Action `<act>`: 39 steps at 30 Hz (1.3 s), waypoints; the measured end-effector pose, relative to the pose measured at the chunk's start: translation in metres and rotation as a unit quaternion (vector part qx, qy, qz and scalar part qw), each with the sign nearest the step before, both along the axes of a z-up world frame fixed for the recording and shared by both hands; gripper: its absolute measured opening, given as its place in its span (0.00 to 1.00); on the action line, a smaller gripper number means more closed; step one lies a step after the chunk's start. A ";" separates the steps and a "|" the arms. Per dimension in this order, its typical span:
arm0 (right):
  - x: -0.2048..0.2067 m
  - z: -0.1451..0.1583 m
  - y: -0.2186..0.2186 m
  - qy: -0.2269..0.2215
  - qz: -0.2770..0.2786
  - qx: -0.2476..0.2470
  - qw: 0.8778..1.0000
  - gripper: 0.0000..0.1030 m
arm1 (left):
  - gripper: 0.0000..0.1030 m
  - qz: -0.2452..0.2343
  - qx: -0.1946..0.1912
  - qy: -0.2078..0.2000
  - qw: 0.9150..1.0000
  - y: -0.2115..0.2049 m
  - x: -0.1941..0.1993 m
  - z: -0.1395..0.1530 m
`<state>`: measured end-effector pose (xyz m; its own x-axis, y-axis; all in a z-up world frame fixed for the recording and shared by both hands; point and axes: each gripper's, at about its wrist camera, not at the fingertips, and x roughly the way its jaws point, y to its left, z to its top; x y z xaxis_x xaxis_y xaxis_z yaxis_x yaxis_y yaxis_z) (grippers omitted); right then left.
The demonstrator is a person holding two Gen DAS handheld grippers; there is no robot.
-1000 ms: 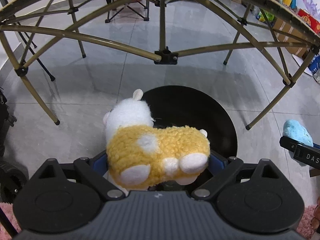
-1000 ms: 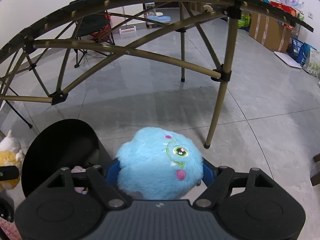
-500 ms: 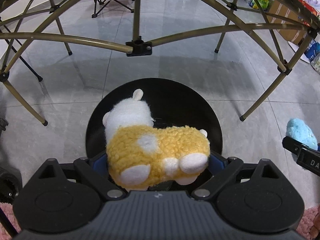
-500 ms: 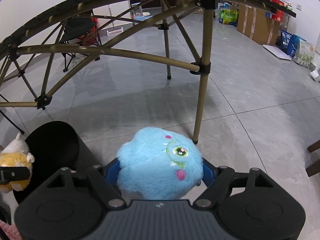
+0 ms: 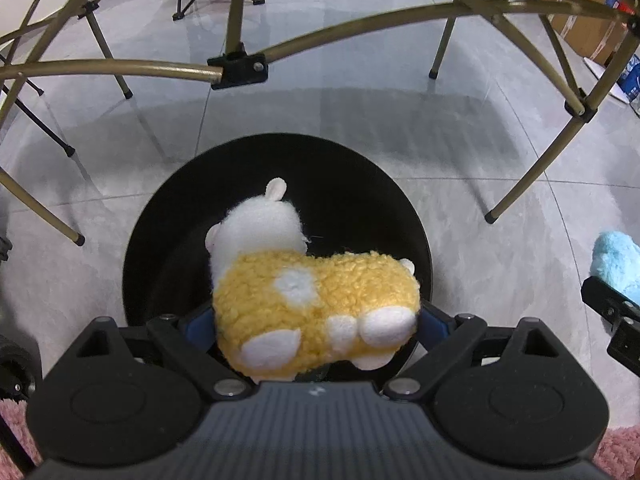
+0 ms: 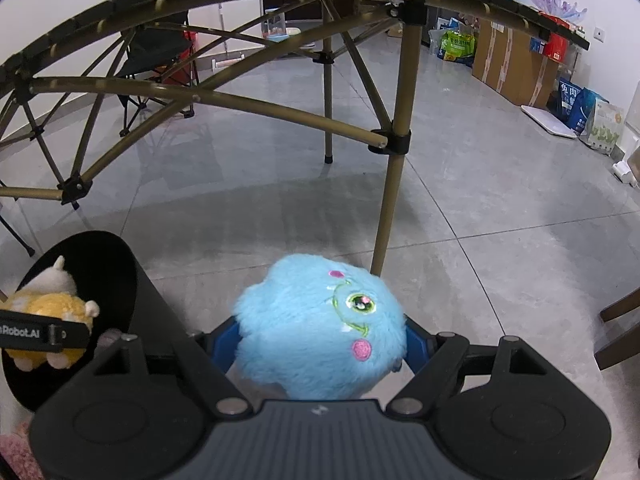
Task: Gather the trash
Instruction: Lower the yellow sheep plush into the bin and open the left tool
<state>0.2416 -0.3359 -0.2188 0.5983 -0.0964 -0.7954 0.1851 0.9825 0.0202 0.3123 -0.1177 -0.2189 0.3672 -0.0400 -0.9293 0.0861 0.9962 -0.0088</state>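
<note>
Your left gripper (image 5: 316, 320) is clamping its jaws on the yellow plush (image 5: 312, 312), long axis running left-right across mid-frame, head pointing up-frame, tilting steeply over the black bin (image 5: 404, 216). Your right gripper (image 6: 320, 344) is squeezing the blue plush (image 6: 320, 328) beside it.

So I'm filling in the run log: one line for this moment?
left tongs: gripping yellow plush above black bin | right tongs: gripping blue plush beside bin

Left wrist view: alpaca plush (image 5: 316, 312) at centre, over the round bin (image 5: 400, 200); fluffy plush (image 5: 614, 266) at right edge; folding-table legs (image 5: 532, 168) across upper frame.
</note>
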 end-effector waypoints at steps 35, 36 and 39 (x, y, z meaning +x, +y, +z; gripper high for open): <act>-0.002 0.010 0.018 -0.007 0.032 -0.001 0.999 0.76 | 1.00 0.033 -0.007 0.005 0.999 0.023 -0.002 0.004; -0.002 0.011 0.020 -0.008 0.035 -0.002 0.999 0.76 | 1.00 0.035 -0.007 0.004 0.999 0.025 -0.004 0.006; -0.003 0.014 0.027 -0.010 0.043 -0.003 0.999 0.76 | 1.00 0.040 -0.009 0.000 0.999 0.033 -0.006 0.009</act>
<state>0.2389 -0.3094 -0.2047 0.6197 -0.0496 -0.7833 0.1006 0.9948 0.0165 0.3064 -0.0852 -0.2096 0.3705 -0.0259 -0.9285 0.0053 0.9997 -0.0258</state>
